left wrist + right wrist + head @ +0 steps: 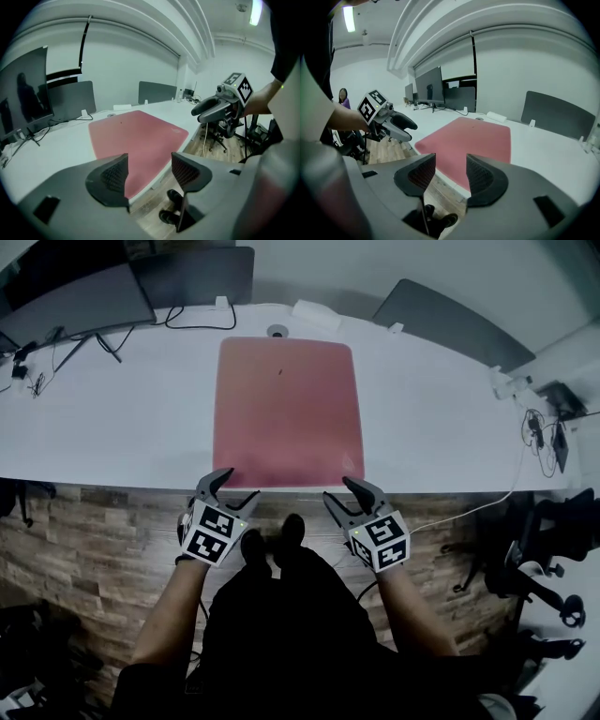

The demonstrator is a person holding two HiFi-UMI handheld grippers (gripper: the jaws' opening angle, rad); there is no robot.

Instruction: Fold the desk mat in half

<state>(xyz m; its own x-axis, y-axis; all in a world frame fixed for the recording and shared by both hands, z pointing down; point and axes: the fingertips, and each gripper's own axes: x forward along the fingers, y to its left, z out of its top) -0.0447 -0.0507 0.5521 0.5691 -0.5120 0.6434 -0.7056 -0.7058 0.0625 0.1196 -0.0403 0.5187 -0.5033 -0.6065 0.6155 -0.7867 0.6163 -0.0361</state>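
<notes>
- Holding both grippers just off the near edge of the desk [122,418], above the floor, I have nothing gripped yet.
- My left gripper [234,488] has its jaws spread and empty. In its own view, the gap shows only the mat's near edge and my shoes [171,206] below.
- My right gripper [344,495] is spread the same way, with nothing between its pads.
- The mat [286,413] lies flat and unfolded in the middle of the desk. Its near edge runs along the desk's near edge.
- The mat lies straight ahead of both grippers, on the far side of them. Its near edge runs left to right across my fingertips.
- My left gripper faces the near left corner and my right gripper faces the near right corner. Neither touches the mat.
- Both stand about equally close to that edge, so I judge neither hand has a lead.
- The mat looks slightly longer from near to far, though it is close to square from above.
- I judge the fold means carrying the near edge over to the far edge.
- I cannot tell whether the edge overhangs the desk enough for a jaw to slip under it.
</notes>
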